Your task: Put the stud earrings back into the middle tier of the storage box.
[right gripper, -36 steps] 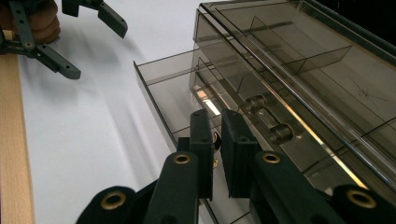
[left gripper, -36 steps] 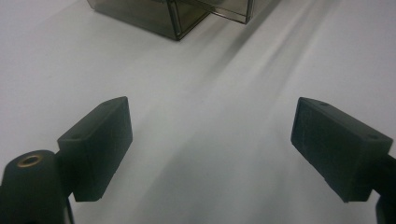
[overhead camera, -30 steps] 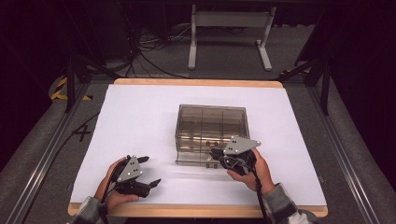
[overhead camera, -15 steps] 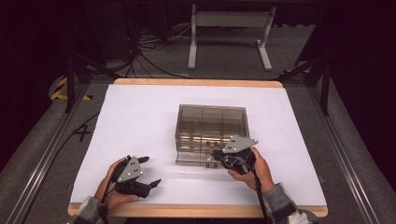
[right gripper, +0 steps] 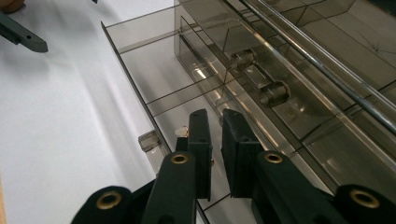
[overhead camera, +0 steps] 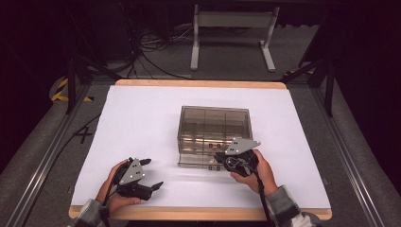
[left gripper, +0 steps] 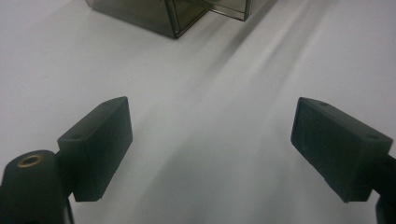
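Since the smoked acrylic drawer box (overhead camera: 213, 135) looks rigid, light and slippery, its small knob (right gripper: 149, 140) suits gripping; right tongs (right gripper: 215, 140) nearly together at the drawer front, nothing visibly clamped; left tongs (left gripper: 210, 140) apart.

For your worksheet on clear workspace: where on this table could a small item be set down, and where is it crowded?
Free: the white sheet left of the smoked drawer box, the strip behind it, and the band to its right. Crowded: the near edge, where the left gripper rests open and the right gripper meets the pulled-out drawer.

A white sheet (overhead camera: 142, 123) covers the wooden table (overhead camera: 198, 83); far behind, grey floor (overhead camera: 227, 52), tangled cables (overhead camera: 142, 47), a metal stand (overhead camera: 231, 33); dark surroundings.
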The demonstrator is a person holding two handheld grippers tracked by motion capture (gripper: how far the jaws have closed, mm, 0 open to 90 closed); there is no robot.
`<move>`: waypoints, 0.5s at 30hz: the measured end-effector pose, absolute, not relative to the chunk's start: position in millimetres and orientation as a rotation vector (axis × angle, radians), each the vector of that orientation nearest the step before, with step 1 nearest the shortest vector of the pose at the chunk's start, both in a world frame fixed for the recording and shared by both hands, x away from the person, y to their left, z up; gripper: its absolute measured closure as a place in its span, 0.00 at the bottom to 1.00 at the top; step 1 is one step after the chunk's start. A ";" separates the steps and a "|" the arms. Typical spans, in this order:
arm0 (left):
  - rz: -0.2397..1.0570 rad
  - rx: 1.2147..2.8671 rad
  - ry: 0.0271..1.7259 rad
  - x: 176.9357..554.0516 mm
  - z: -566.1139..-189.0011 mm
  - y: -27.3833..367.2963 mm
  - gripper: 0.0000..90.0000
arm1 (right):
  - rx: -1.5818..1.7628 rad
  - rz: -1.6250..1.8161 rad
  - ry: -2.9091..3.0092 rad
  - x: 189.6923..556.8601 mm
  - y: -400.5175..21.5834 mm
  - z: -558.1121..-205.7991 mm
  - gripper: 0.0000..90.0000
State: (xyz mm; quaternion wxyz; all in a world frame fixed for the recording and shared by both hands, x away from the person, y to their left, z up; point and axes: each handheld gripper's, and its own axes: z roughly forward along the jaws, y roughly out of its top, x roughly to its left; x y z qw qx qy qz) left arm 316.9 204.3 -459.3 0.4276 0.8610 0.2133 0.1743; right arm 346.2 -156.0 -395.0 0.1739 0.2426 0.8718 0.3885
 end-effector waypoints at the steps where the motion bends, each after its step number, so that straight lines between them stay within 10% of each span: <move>1: 0.435 2.151 0.533 316.9 -459.3 204.3 0.15 | 0.687 1.105 2.470 346.0 -156.4 -394.8 0.92; 15: 0.449 2.136 0.551 316.6 -458.4 205.4 0.16 | 0.686 1.168 2.391 338.0 -173.8 -381.7 0.91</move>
